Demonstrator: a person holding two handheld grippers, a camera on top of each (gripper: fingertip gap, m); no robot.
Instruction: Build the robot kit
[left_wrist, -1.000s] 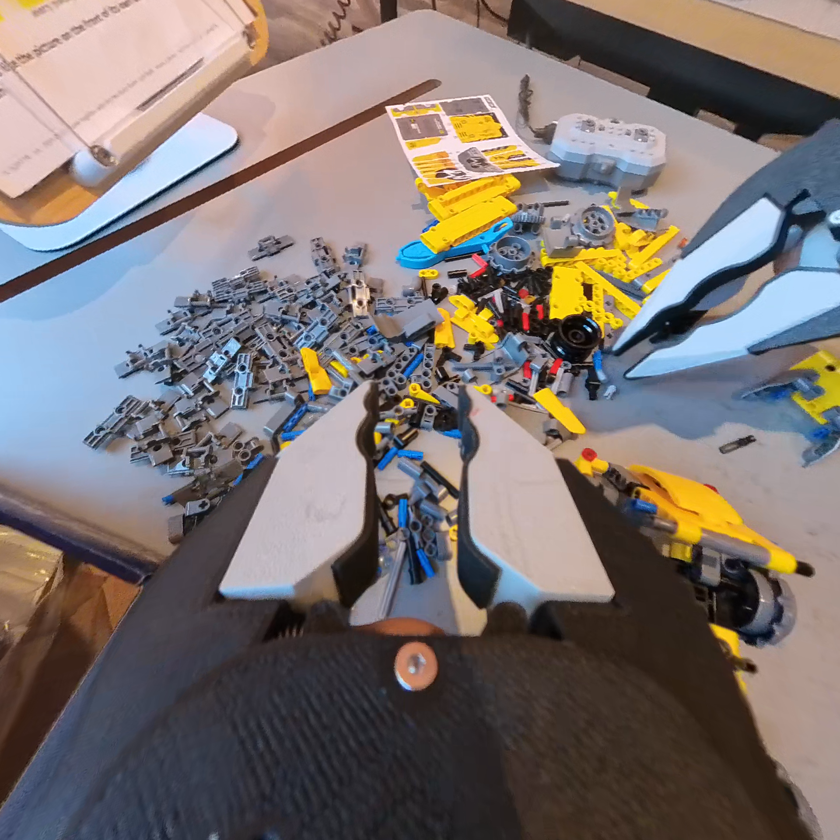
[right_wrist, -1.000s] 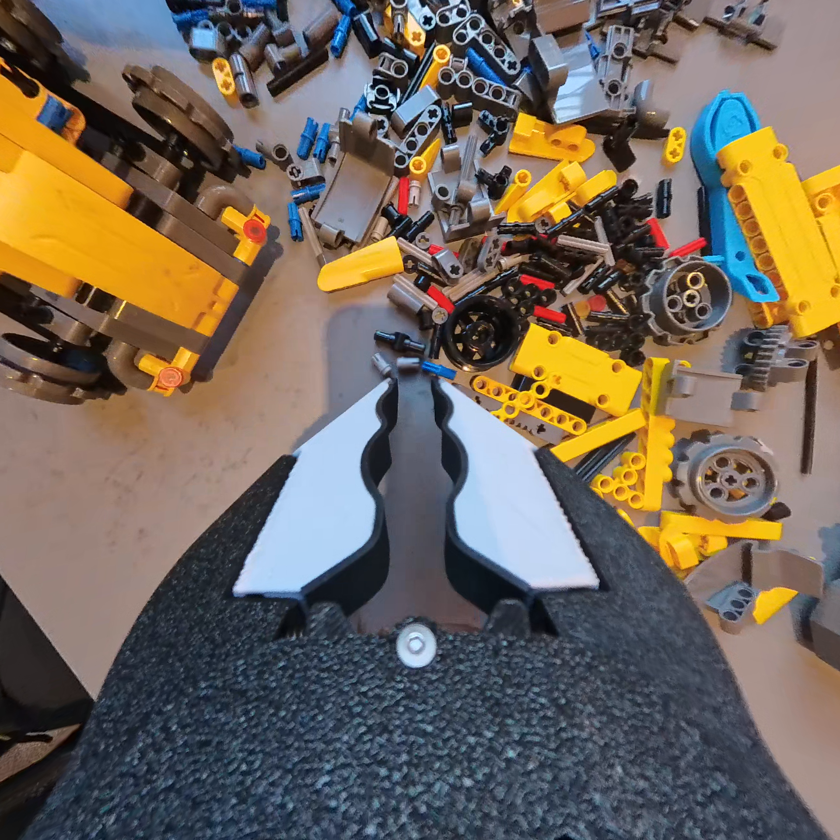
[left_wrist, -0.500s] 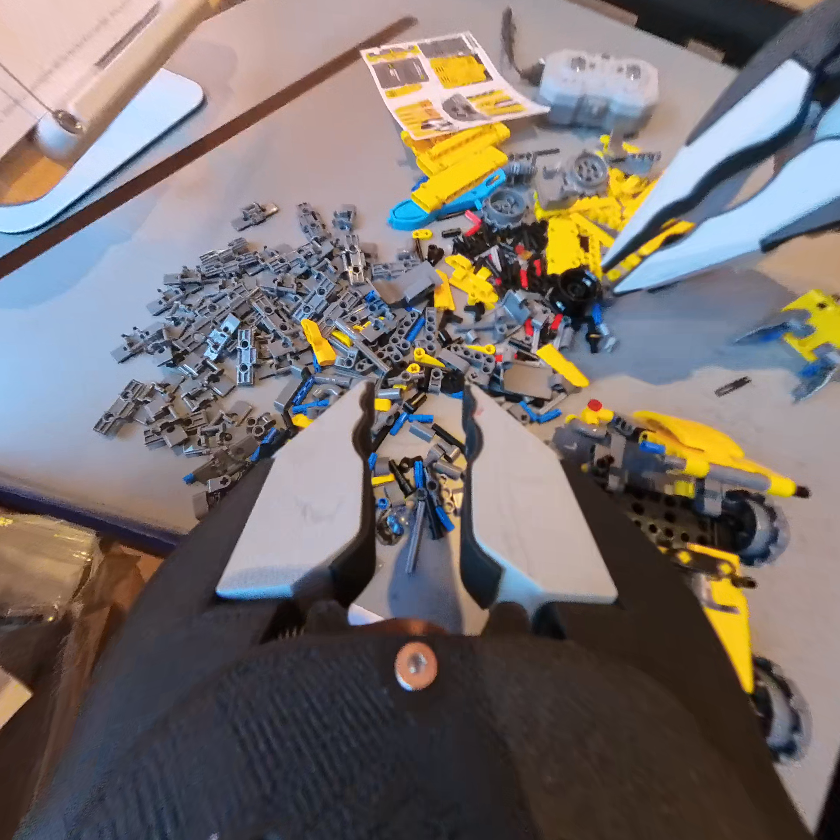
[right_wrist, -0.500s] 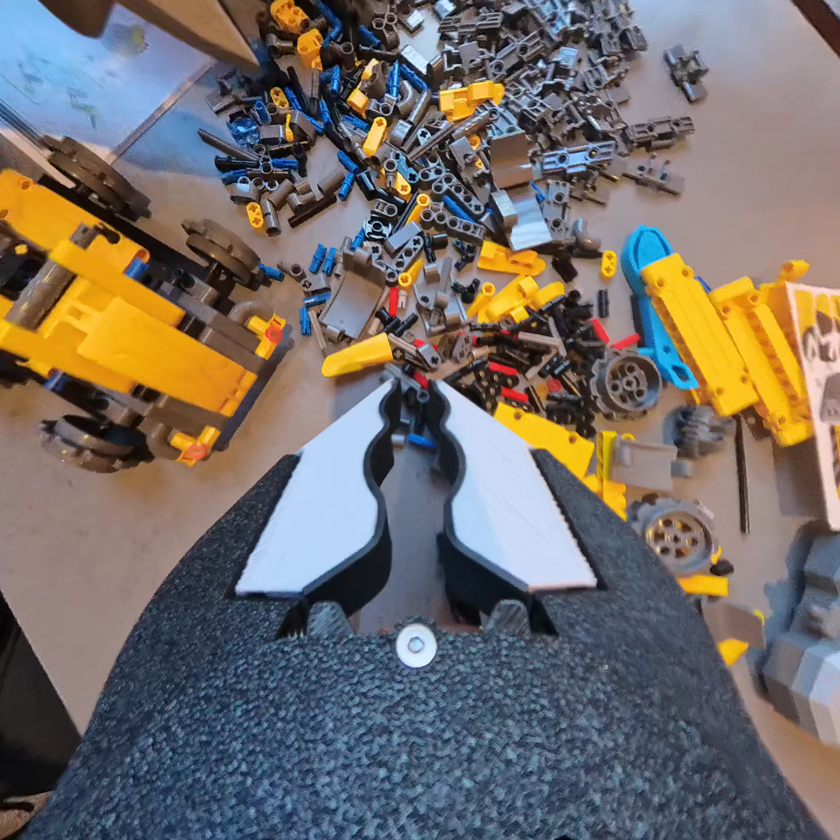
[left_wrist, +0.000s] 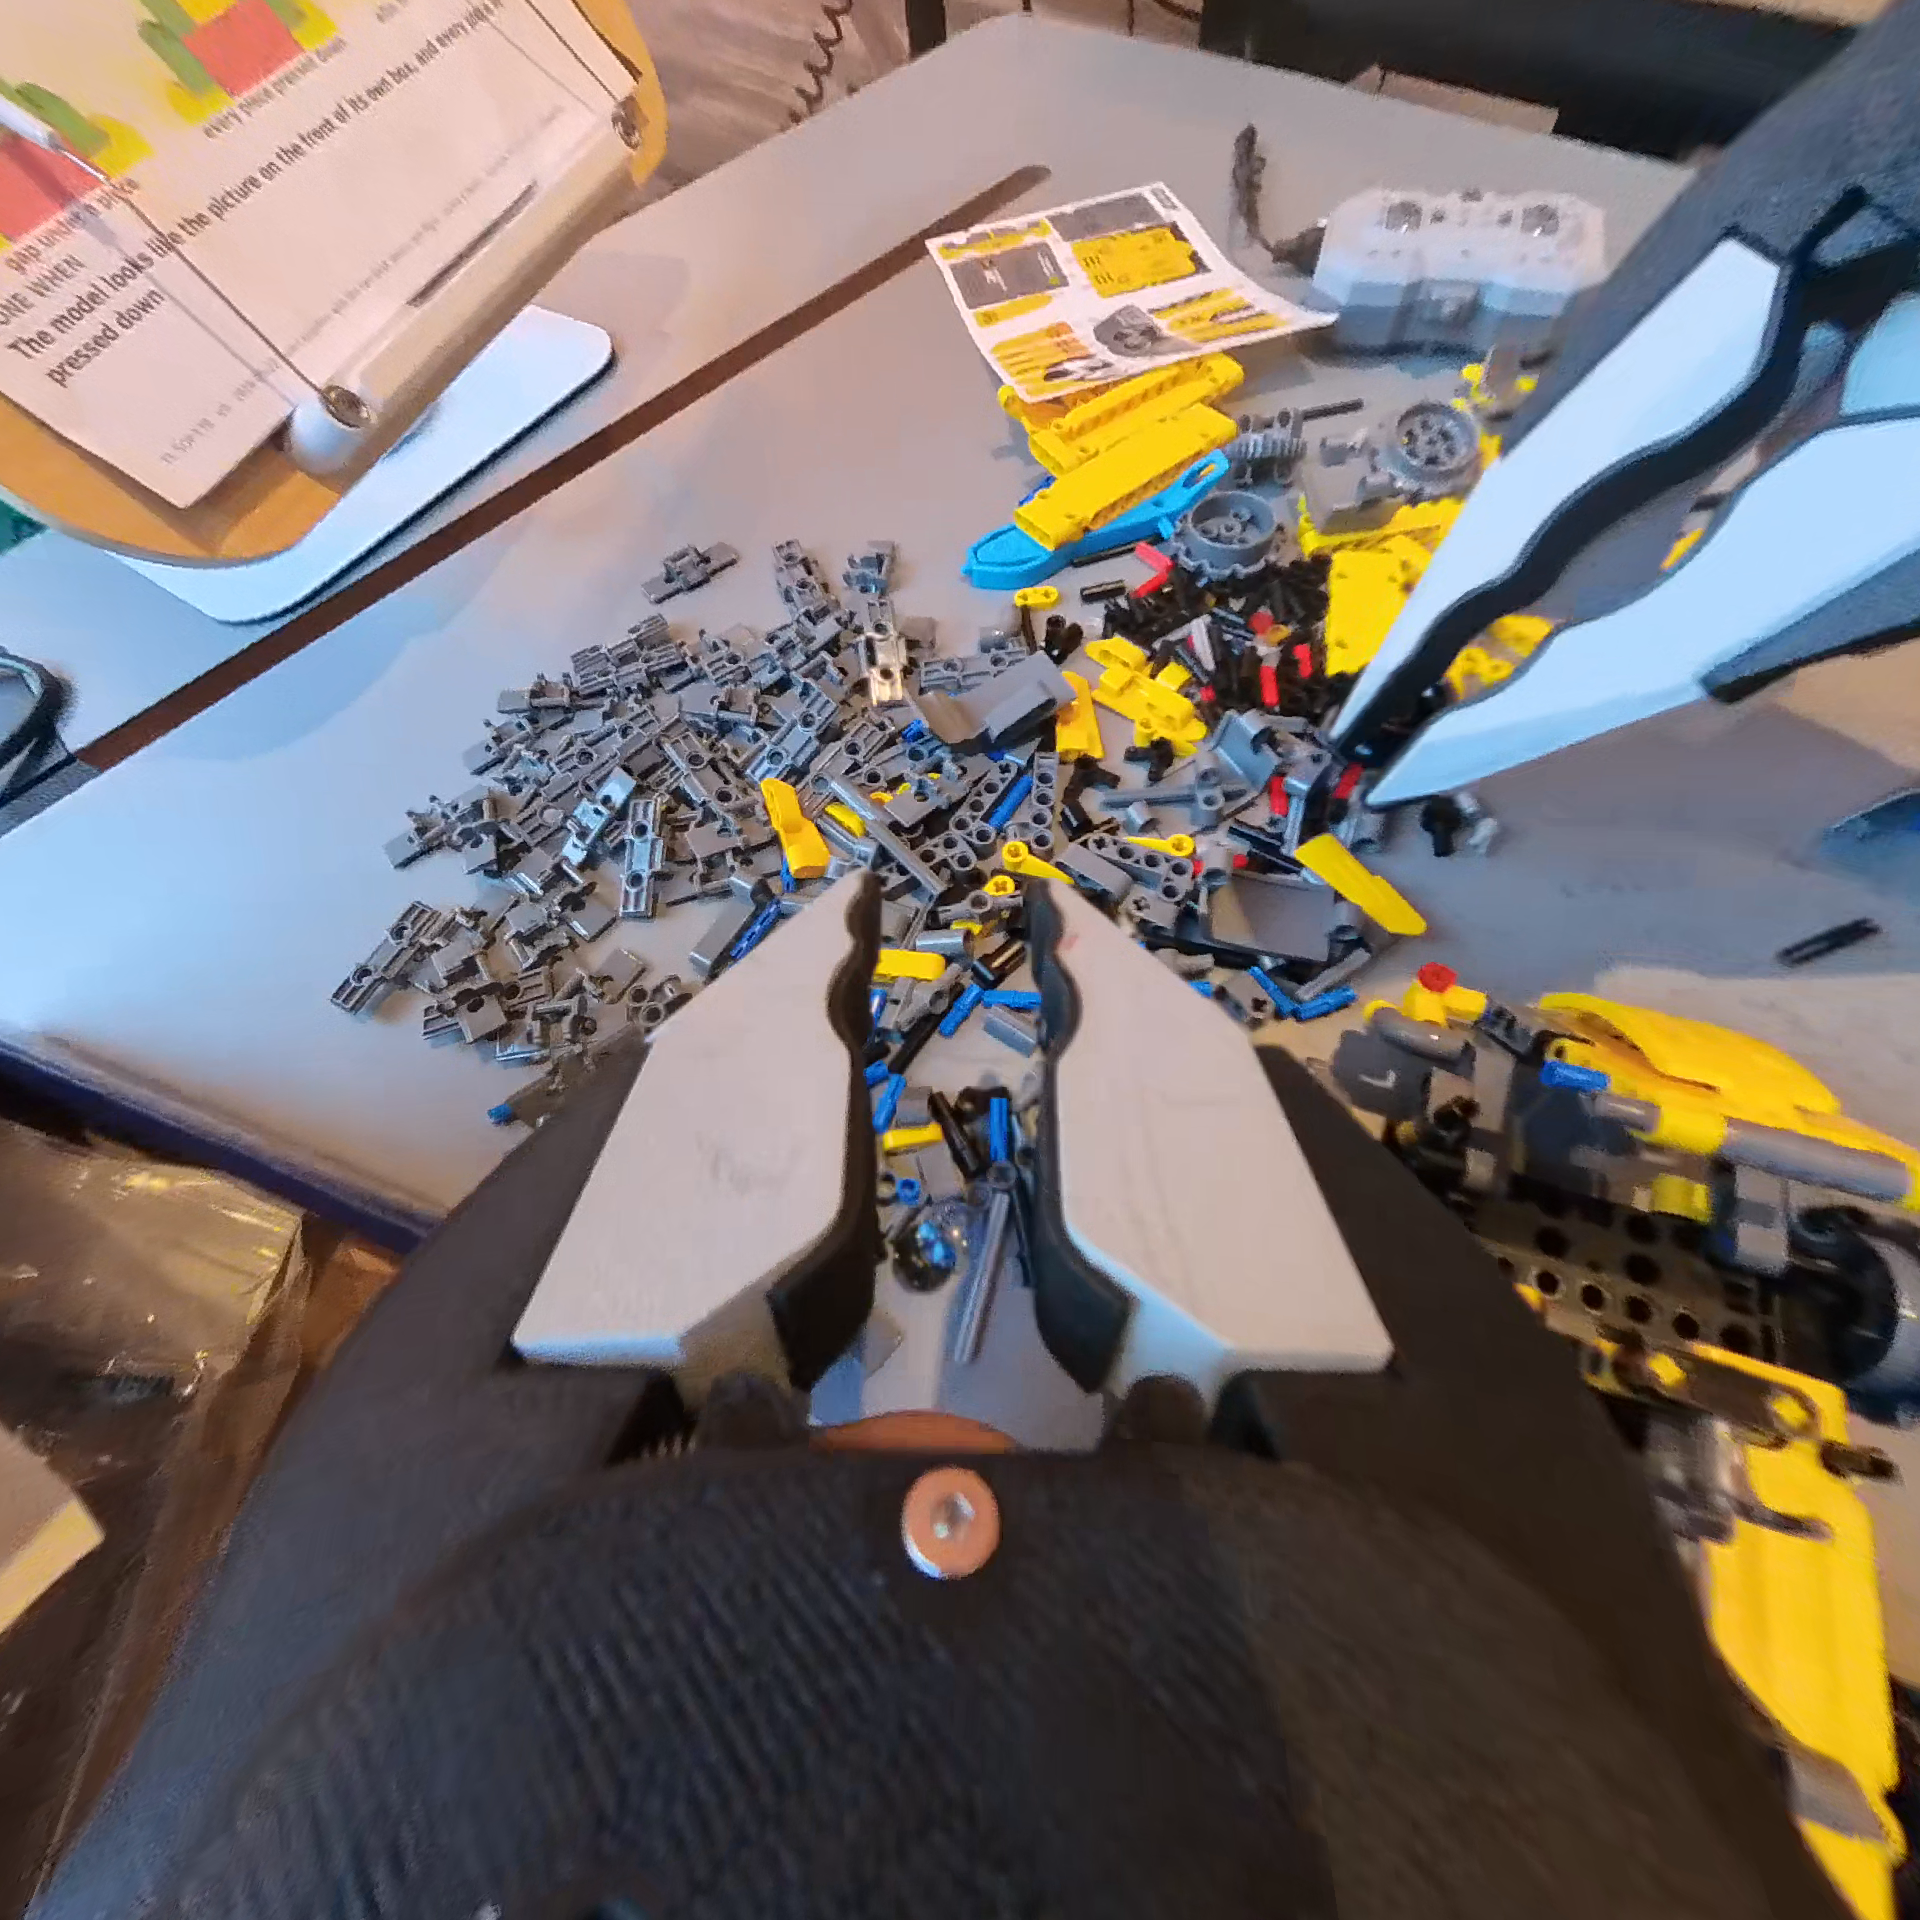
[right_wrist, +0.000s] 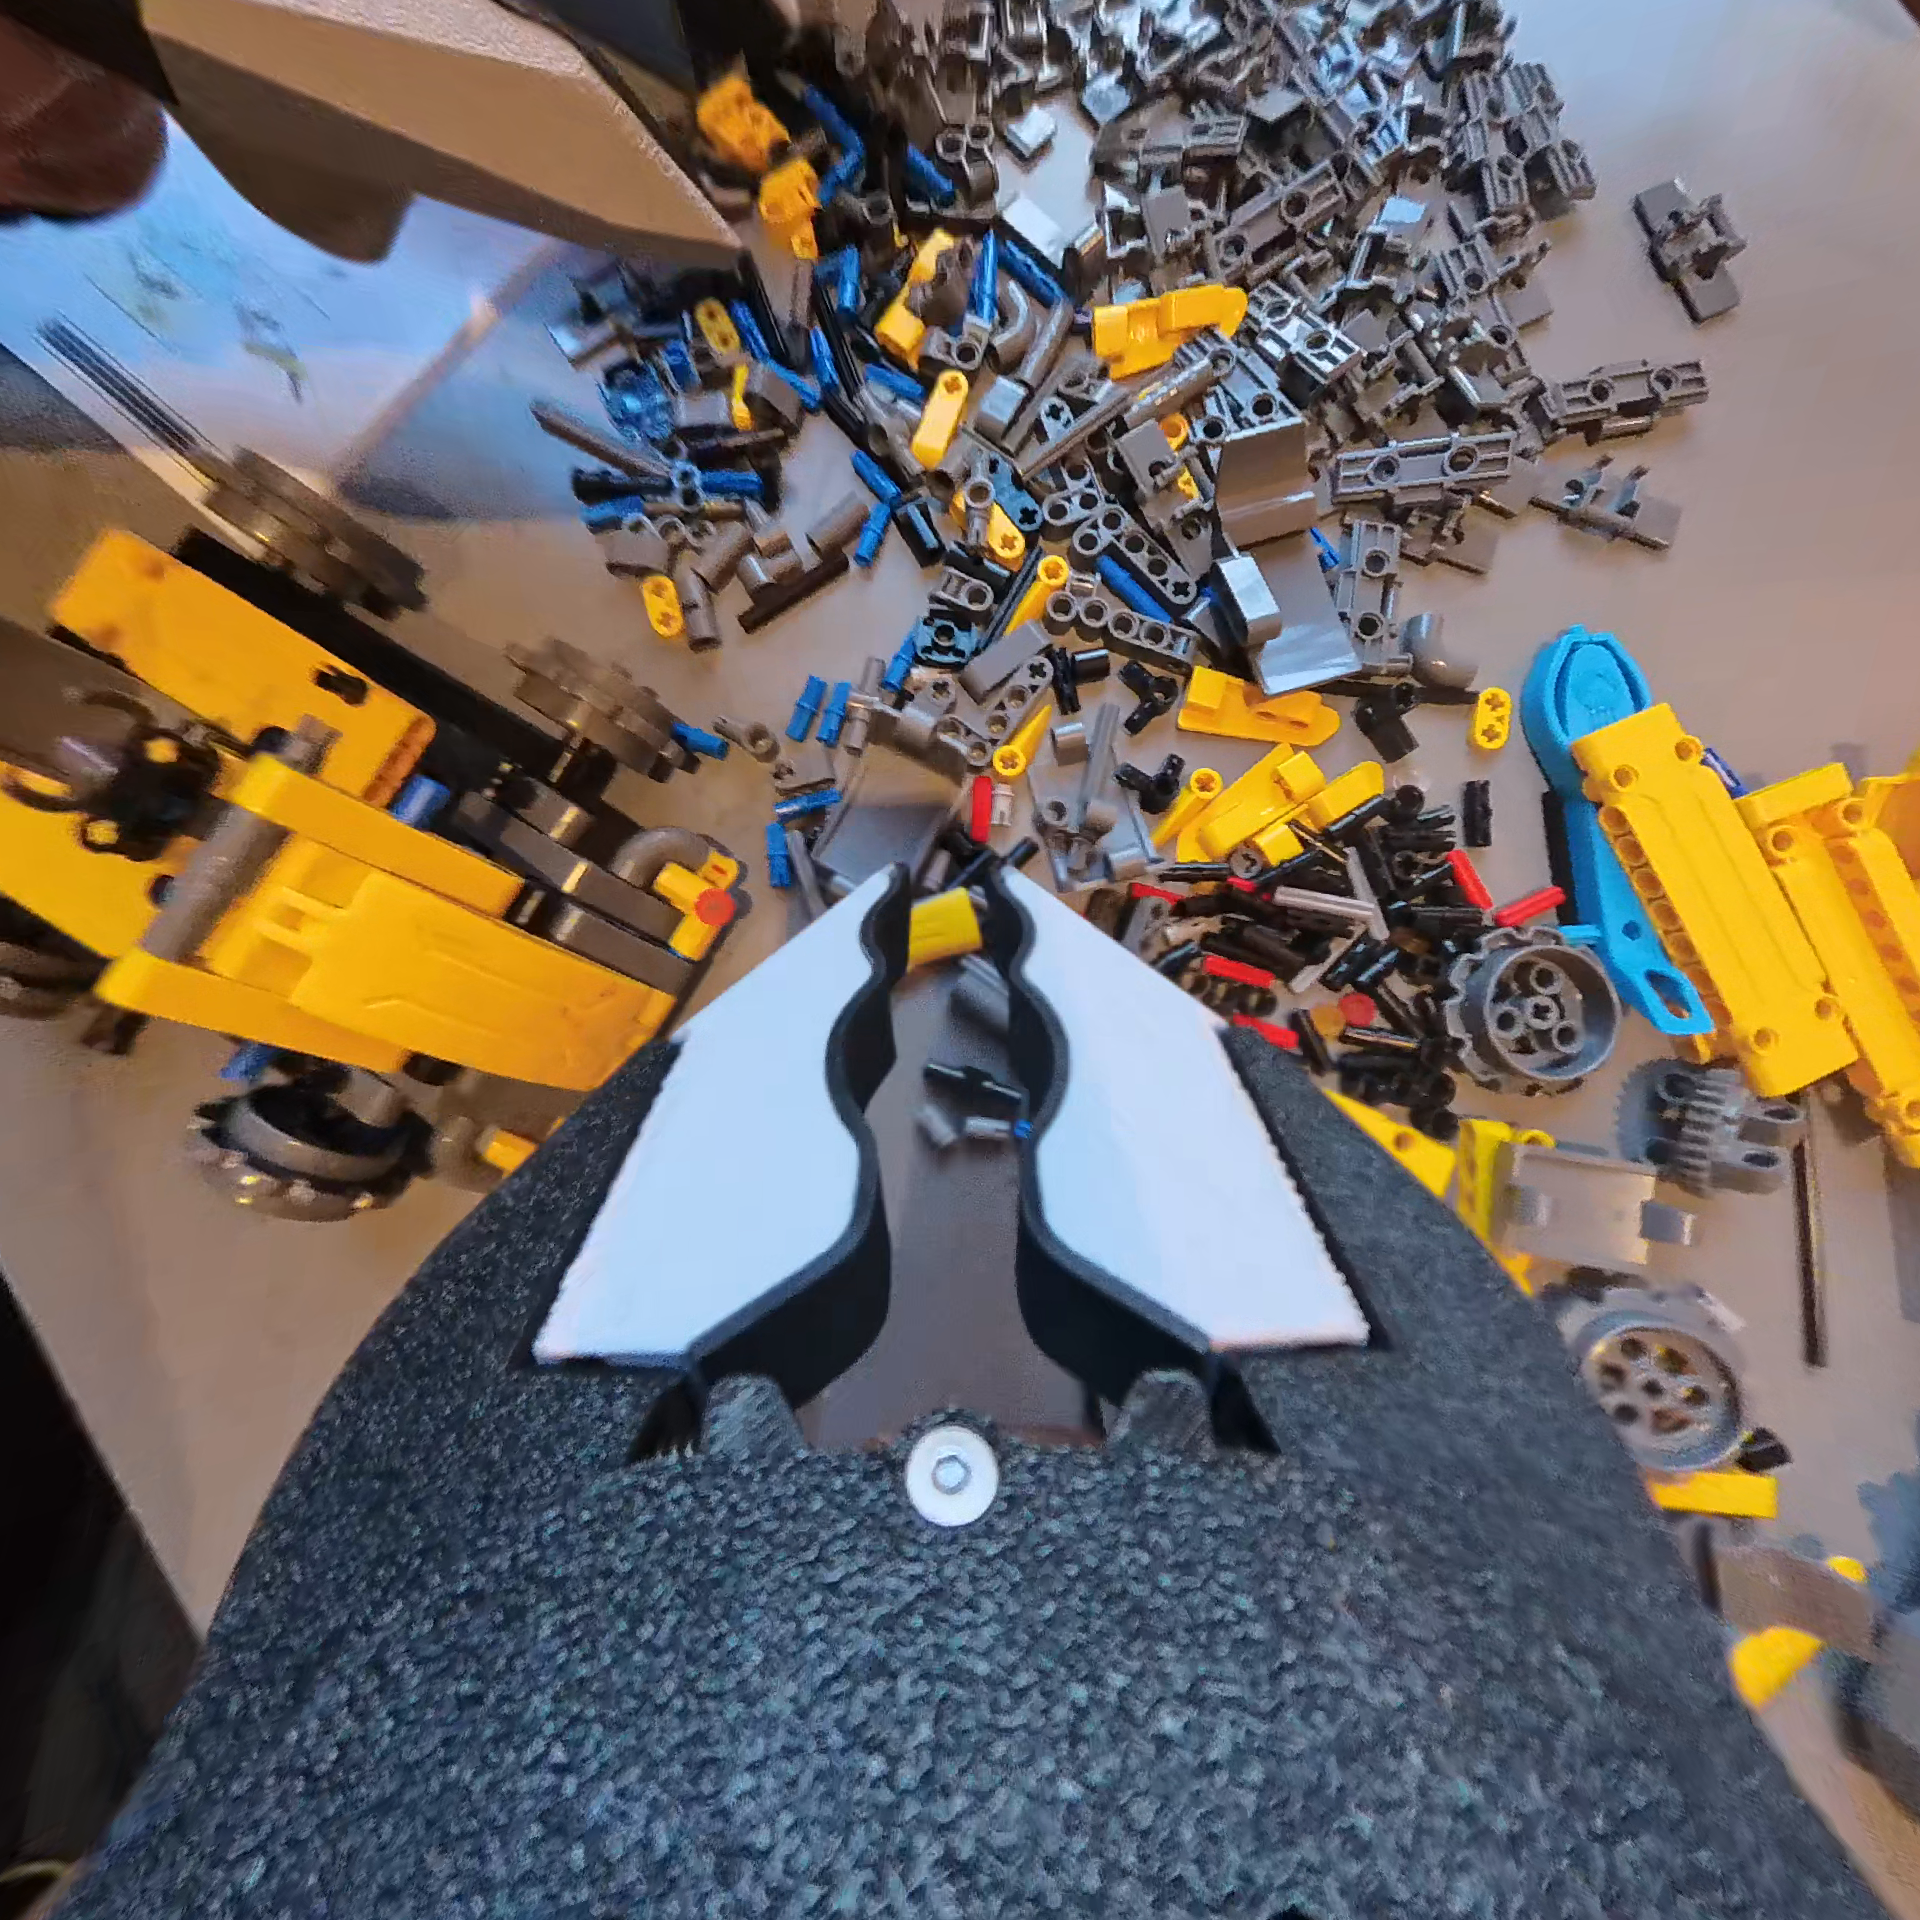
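Note:
A heap of small building parts (left_wrist: 1039, 810) in grey, black, blue, red and yellow lies on a grey table (left_wrist: 260, 883). My left gripper (left_wrist: 951, 899) is open and empty above the near edge of the heap, over blue and black pins. My right gripper (right_wrist: 948, 888) is open over the heap's middle, and a yellow wedge piece (right_wrist: 940, 925) shows in the gap between its tips. I cannot tell whether the tips touch it. In the left wrist view the right gripper (left_wrist: 1356, 774) points down just beyond that yellow wedge (left_wrist: 1351, 883).
A part-built yellow vehicle model (left_wrist: 1662, 1132) (right_wrist: 364, 914) stands beside the heap. A blue tool with yellow beams (right_wrist: 1621, 831), a printed sheet (left_wrist: 1112, 281) and a grey box (left_wrist: 1455, 260) lie beyond. A document stand (left_wrist: 416, 468) is far left. The table edge (left_wrist: 208, 1164) is near left. One gripper's finger ends stand about 12 centimeters off the other's.
My right gripper has moved forward over the heap, and the yellow wedge now shows between its tips. My left gripper has drawn back slightly and stays open.

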